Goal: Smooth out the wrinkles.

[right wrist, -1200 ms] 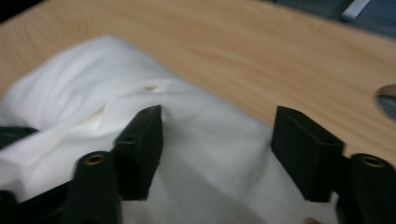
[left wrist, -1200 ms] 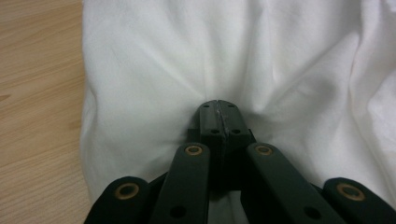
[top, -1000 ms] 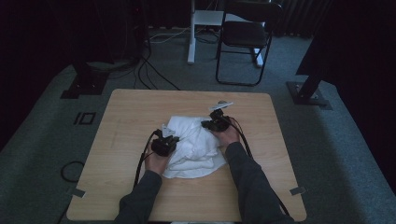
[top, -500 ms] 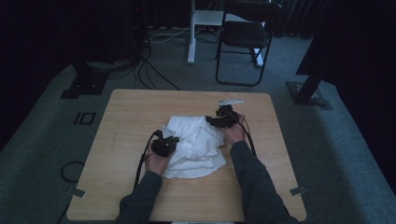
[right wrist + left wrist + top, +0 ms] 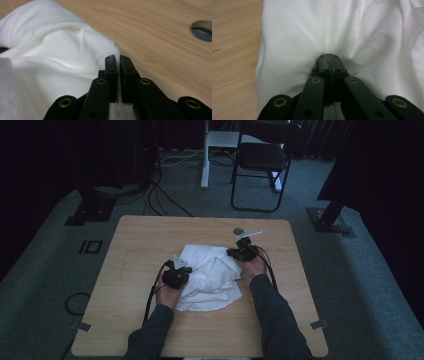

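Observation:
A crumpled white cloth [image 5: 210, 276] lies in the middle of the wooden table [image 5: 145, 240]. My left gripper [image 5: 180, 268] rests on the cloth's left part. Its jaws are shut and pinch a fold of the cloth [image 5: 299, 30], seen at the left gripper [image 5: 329, 56] in its own view. My right gripper [image 5: 232, 254] is at the cloth's right edge. Its jaws have just been closing, and in the right gripper view the right gripper [image 5: 118, 59] holds the edge of the cloth [image 5: 50, 50] between its pads, beside bare table.
A round hole [image 5: 238, 231] in the table top lies just behind the right gripper, also seen as the hole [image 5: 203, 31] up close. Beyond the table stand a black chair [image 5: 265, 160], a white desk leg [image 5: 205, 155], floor cables and dark stand bases [image 5: 330, 220].
The right hand has shifted a little to the right along the cloth's edge. The left hand and its grip on the cloth have stayed as they were.

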A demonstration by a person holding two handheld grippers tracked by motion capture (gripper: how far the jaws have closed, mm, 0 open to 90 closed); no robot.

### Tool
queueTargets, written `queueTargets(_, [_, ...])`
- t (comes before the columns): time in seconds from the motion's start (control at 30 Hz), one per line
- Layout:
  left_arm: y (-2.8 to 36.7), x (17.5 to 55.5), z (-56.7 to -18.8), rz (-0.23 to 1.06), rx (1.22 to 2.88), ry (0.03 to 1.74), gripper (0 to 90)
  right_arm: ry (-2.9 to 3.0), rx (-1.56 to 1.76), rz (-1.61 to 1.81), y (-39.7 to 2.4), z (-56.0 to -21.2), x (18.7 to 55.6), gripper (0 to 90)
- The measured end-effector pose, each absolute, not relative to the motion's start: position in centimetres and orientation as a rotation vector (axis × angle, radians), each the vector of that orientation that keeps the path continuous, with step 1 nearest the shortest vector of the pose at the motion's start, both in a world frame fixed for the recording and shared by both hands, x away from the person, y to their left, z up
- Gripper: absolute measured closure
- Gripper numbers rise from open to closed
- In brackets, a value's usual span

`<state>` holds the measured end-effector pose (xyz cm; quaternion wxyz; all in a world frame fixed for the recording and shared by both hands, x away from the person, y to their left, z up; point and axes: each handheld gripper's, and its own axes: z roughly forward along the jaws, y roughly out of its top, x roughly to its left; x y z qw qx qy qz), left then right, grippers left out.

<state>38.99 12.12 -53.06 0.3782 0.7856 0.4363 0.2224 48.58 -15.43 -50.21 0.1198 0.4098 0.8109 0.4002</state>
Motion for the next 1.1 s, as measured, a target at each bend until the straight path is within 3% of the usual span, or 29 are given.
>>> queueTargets(0.47, [11.4, 38.7, -53.2, 0.554, 2.005, 1.115, 90.0, 2.301, 1.263, 1.130, -18.8, -52.0, 45.0, 86.8])
queueTargets(0.6, [11.1, 38.6, -53.2, 0.574, 2.016, 1.111, 90.0, 2.270, 1.289, 1.084, -19.4, -51.7, 43.7, 80.2])
queueTargets(0.77, [10.9, 38.2, -53.2, 0.594, 2.008, 1.127, 90.0, 2.201, 1.287, 1.125, -19.2, -50.6, 42.8, 61.3])
queueTargets(1.1, [10.3, 35.9, -52.8, 0.553, 1.965, 1.159, 90.0, 2.346, 1.152, 1.300, -15.2, -49.7, 41.4, 53.0])
